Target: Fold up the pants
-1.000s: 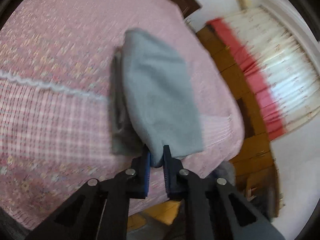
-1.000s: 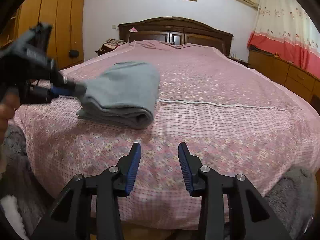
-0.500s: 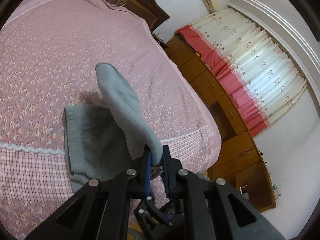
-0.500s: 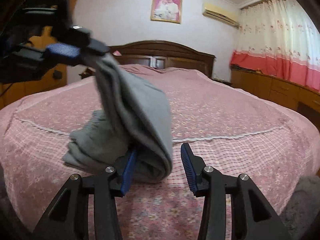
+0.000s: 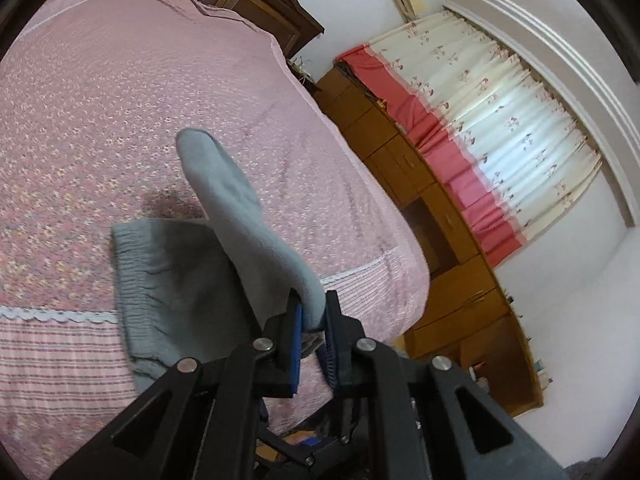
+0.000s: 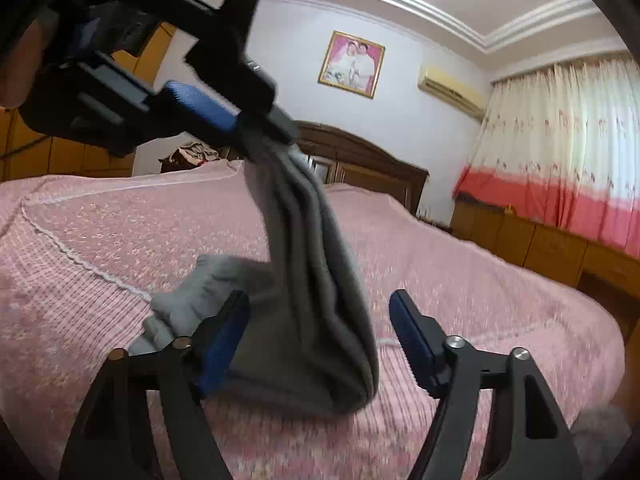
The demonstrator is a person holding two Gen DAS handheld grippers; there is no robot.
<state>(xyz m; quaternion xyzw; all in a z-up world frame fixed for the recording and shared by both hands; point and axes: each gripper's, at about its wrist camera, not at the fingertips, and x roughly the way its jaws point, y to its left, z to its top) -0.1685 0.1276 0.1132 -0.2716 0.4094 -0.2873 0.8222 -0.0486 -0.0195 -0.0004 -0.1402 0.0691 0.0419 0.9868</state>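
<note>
The grey pants (image 5: 176, 292) lie folded on the pink bedspread (image 5: 100, 128), waistband toward the left. My left gripper (image 5: 313, 320) is shut on one end of the pants and holds that part lifted, so it hangs in a fold (image 6: 316, 300). The left gripper also shows in the right wrist view (image 6: 260, 128), high above the bed. My right gripper (image 6: 320, 336) is open, low over the bed, its jaws on either side of the hanging fold without closing on it.
A dark wooden headboard (image 6: 360, 160) stands at the far end of the bed. Wooden cabinets (image 5: 440, 240) run along the wall under red and cream curtains (image 6: 560, 160). A grey rug (image 6: 600, 432) lies at the bed's near corner.
My left gripper has lifted its end of the pants from flat on the bed to high above it. My right gripper has moved in around the hanging fold, still open.
</note>
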